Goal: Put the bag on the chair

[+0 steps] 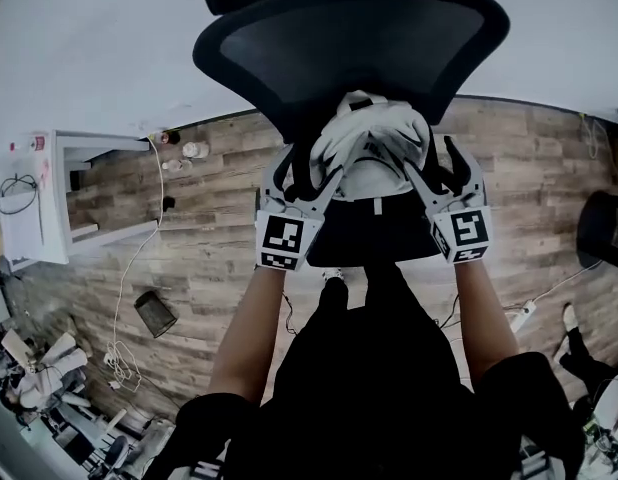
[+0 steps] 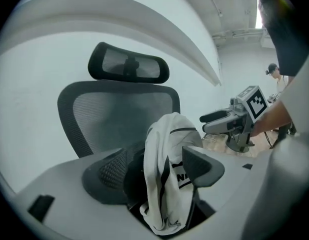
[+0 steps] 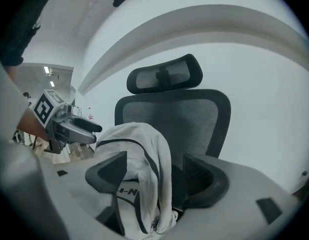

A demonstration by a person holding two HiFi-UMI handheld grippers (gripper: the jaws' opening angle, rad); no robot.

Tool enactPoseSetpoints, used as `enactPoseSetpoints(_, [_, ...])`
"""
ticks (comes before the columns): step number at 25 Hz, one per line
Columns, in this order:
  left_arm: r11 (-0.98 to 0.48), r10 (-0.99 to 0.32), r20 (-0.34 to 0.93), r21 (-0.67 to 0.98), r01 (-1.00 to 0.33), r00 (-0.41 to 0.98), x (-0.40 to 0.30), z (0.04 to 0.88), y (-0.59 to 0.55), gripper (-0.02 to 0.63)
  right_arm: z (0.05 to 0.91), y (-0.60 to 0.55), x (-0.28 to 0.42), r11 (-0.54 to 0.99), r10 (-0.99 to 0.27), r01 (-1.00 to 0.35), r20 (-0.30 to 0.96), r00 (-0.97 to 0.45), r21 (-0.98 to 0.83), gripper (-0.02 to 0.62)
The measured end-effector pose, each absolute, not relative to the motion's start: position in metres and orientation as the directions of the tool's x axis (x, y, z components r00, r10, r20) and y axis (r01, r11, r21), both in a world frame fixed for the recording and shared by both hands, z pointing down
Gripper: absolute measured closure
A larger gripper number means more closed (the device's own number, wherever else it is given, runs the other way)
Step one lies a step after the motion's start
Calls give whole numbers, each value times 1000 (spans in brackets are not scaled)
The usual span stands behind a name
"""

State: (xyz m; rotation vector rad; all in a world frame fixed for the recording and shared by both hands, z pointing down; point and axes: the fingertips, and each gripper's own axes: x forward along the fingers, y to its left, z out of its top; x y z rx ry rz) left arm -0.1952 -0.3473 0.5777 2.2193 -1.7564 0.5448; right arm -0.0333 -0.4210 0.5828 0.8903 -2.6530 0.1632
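Kim: Closest to the camera was the person's dark top (image 1: 379,368), with both forearms (image 1: 251,328) reaching out from it. Where was the bag (image 1: 374,143)?
Lee: It stood on the chair's seat (image 1: 379,233), white and upright, leaning against the mesh backrest (image 1: 349,48).
Kim: And the grippers?
Lee: Left gripper (image 1: 307,173) and right gripper (image 1: 434,173) flanked it, each with jaws spread wide. Bag cloth lay between each pair, but neither pair pinched it.
Kim: So which step was this?
Lee: Letting go, I judged; the placing looked done. The next move called for drawing both grippers straight back toward the person, so no fingertip snagged the loose cloth and tipped the bag.
Kim: Room for that?
Lee: Plenty behind. The backrest closed off the far side and the seat's front edge lay just below the grippers. Past it was wooden floor (image 1: 219,228), with a small dark bin (image 1: 156,313) well apart to the left
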Motion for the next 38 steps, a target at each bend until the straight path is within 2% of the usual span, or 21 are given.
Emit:
enactPoseSetpoints(10, [-249, -915, 328, -5, -969, 233, -181, 506, -294, 262, 517, -370, -38, 828, -546, -560, 257, -797, 25, 255])
enactPoseSetpoints(11, [-247, -918, 320, 1, -969, 234, -180, 501, -290, 262, 509, -366, -38, 827, -552, -562, 237, -799, 31, 268])
enactPoseSetpoints(13, [-240, -927, 293, 18, -971, 235, -182, 489, -287, 264, 493, -359, -37, 817, -573, -574, 191, -797, 57, 366])
enactPoseSetpoints(15, [-242, -934, 264, 20, -970, 239, -181, 478, -288, 273, 480, -355, -38, 809, -587, -581, 165, -793, 87, 419])
enactPoseSetpoints(19, [-252, -941, 231, 5, -968, 246, -175, 461, -282, 368, 467, -345, -40, 801, -598, -587, 162, -785, 115, 506])
enactPoseSetpoints(21, [-241, -946, 224, -4, -971, 234, -176, 458, -279, 465, 462, -343, -41, 804, -595, -587, 152, -789, 101, 541])
enactPoseSetpoints(26, [-219, -956, 191, 36, -975, 222, -178, 446, -270, 577, 446, -337, -44, 816, -578, -571, 128, -806, 86, 572])
enactPoseSetpoints(38, [-237, -956, 172, 34, -971, 239, -176, 436, -258, 583, 441, -321, -54, 810, -584, -552, 191, -789, 199, 574])
